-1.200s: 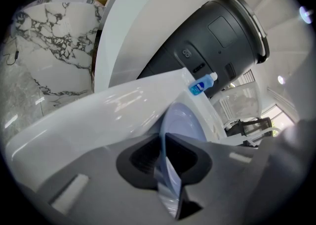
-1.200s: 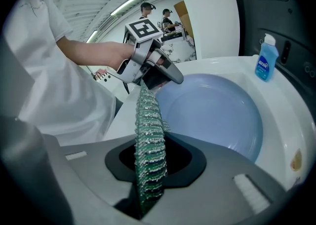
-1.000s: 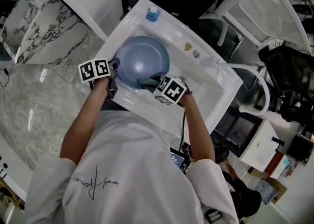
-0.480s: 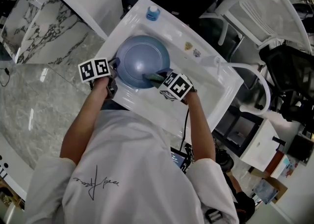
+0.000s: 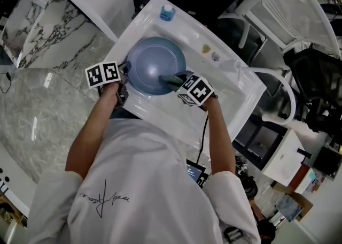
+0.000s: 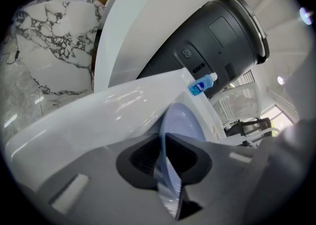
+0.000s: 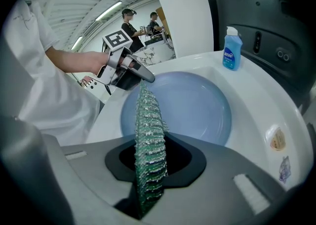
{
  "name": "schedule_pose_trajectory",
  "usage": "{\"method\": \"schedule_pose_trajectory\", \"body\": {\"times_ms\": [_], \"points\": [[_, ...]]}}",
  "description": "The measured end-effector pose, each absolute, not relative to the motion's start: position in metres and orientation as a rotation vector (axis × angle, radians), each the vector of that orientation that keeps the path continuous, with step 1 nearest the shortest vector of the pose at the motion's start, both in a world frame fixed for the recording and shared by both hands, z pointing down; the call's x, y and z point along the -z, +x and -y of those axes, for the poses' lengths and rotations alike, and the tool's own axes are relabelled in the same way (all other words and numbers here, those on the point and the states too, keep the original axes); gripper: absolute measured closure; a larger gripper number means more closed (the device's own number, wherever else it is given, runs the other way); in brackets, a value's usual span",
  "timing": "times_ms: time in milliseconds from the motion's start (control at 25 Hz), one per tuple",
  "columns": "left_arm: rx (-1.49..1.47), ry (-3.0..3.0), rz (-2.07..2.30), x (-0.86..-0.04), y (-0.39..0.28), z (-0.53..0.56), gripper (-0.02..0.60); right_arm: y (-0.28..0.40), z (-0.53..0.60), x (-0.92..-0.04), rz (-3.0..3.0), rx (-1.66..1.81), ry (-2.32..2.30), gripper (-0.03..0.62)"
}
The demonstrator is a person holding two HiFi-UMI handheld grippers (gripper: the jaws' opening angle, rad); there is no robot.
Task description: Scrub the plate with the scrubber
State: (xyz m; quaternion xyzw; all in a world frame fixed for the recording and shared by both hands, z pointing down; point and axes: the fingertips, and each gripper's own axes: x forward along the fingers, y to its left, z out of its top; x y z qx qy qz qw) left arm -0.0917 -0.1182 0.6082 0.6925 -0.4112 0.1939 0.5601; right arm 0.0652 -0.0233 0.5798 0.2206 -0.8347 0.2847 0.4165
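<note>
**dishguy:** so where's the plate (image 5: pixel 155 65) sitting right now?

**suds42:** it's lying in the sink (image 5: pixel 235 96), up at the sink's left end. The left hand-held gripper (image 6: pixel 170 169) is clamping its rim. The right hand-held gripper (image 7: pixel 148 174) is gripping the green scrubber (image 7: pixel 148 130) and holding it over the plate, inside the sink.

The plate (image 5: pixel 152 61) is smooth, glossy blue, perhaps plastic. The scrubber (image 7: pixel 148 145) is rough, glittery green mesh. The sink (image 5: pixel 238 96) is shiny white; the table (image 5: pixel 37 120) polished marble-patterned stone.
</note>
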Motion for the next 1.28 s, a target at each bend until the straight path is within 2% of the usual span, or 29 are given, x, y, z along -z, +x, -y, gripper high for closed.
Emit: {"method": "schedule_pose_trajectory", "body": {"times_ms": [1280], "points": [[-0.475,1.638,0.953,-0.607,-0.091,0.117,0.488,0.118,0.091,-0.581,2.03,-0.663,0.956,0.534]]}}
